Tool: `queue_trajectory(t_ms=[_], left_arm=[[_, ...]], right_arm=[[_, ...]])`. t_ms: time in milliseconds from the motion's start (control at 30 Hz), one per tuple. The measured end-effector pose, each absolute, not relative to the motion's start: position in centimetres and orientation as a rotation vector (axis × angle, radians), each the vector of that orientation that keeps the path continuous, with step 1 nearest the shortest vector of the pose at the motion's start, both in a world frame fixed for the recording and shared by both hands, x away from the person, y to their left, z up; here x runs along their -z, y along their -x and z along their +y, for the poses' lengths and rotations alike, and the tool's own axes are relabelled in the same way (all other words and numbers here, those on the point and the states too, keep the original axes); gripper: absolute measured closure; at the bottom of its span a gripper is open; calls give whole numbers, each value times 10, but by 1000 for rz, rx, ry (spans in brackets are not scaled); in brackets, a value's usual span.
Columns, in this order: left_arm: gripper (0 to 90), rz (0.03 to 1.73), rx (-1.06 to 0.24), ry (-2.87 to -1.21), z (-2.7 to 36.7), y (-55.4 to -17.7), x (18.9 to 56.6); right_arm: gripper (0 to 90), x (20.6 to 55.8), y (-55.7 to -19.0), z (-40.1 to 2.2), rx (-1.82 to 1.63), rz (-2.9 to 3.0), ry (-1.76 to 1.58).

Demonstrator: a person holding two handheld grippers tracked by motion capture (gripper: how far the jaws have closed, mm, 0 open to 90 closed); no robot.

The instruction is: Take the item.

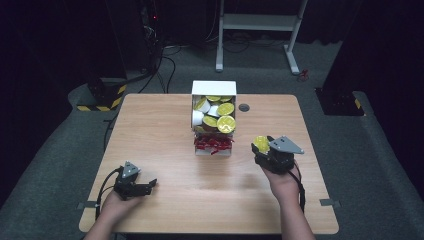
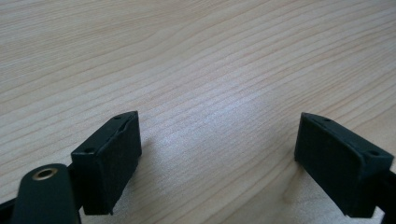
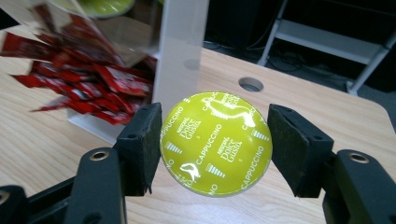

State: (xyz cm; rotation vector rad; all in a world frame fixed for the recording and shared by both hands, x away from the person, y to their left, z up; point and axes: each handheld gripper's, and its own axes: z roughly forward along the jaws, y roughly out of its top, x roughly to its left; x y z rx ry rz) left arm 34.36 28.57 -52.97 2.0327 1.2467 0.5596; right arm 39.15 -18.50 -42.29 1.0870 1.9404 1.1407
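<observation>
My right gripper (image 3: 215, 144) is shut on a coffee capsule (image 3: 215, 142) with a lime-green foil lid that reads "Cappuccino". In the high view that capsule (image 1: 260, 143) sits at the front of the right gripper (image 1: 265, 149), right of the dispenser and above the table. The white dispenser box (image 1: 214, 89) at the table's middle back holds several more green-lidded capsules (image 1: 220, 116). My left gripper (image 1: 149, 185) rests low at the table's front left, jaws wide apart. Its pads (image 2: 109, 158) have bare wood between them.
A clear tray under the dispenser holds several red sachets (image 1: 213, 144), which appear blurred at upper left in the right gripper view (image 3: 84, 88). A round cable hole (image 1: 244, 107) lies right of the box. A white frame (image 1: 260, 22) stands on the floor beyond the wooden table (image 1: 165, 130).
</observation>
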Motion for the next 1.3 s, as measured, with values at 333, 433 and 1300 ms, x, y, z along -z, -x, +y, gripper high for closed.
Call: queue_trajectory(t_ms=[333,433,1300], left_arm=[[151,1245,-559,-2034,286,-344,530],[151,1245,-560,-2034,286,-344,530],[152,1245,-556,-2035,285,-343,530]], right_arm=[[383,436,-402,-206,-1096,1911,-1177],[383,439,-405,-211,-1081,1903,-1204],[383,482,-429,-231,-968,1928,-1359]])
